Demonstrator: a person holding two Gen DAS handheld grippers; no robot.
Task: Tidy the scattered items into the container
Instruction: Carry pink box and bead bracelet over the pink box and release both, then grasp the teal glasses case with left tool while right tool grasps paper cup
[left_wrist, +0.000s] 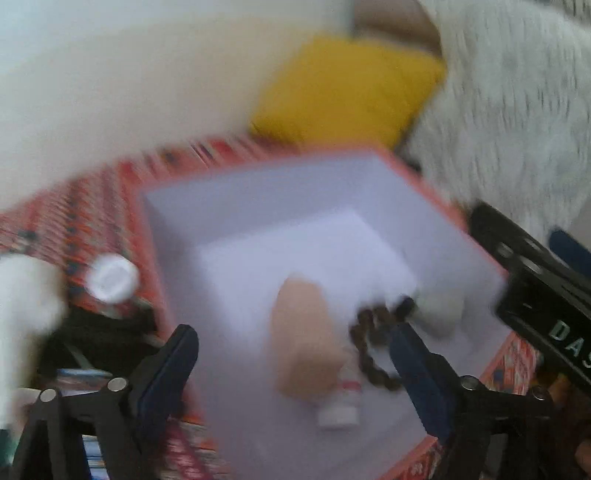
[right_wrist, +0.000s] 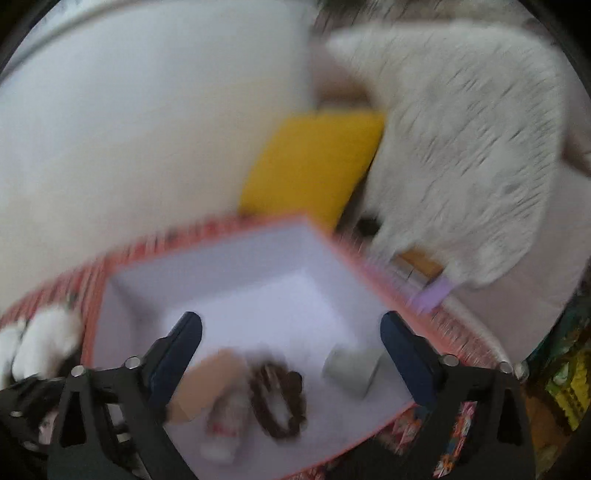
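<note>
The sofa (right_wrist: 129, 122) and the fluffy white throw (right_wrist: 461, 147) fill the background, with a yellow cushion (right_wrist: 314, 162) between them, all blurred. Below them lies a red patterned cloth (left_wrist: 92, 206), and on it sits the box (left_wrist: 436, 192), open-topped, orange outside and pale inside.

Inside the box lie at least 4 things: a beige tube (left_wrist: 303, 336), a string of dark brown beads (left_wrist: 373, 347), a small white bottle with a red band (left_wrist: 341, 406) and a pale grey block (right_wrist: 352, 369).

Outside the box, by its left side, stands a white-capped bottle (left_wrist: 112, 277) on the cloth, and next to it a blurred white object (left_wrist: 26, 295) I cannot identify. At the right a lilac item (right_wrist: 432, 295) lies on the cloth beyond the rim.

So the tidying looks partly done: several items are in, while at least 2 or 3 seem left outside.

The left gripper (left_wrist: 291, 354) hovers over the box with its jaws wide apart, holding nothing. The right gripper (right_wrist: 291, 339) is likewise spread and empty.
</note>
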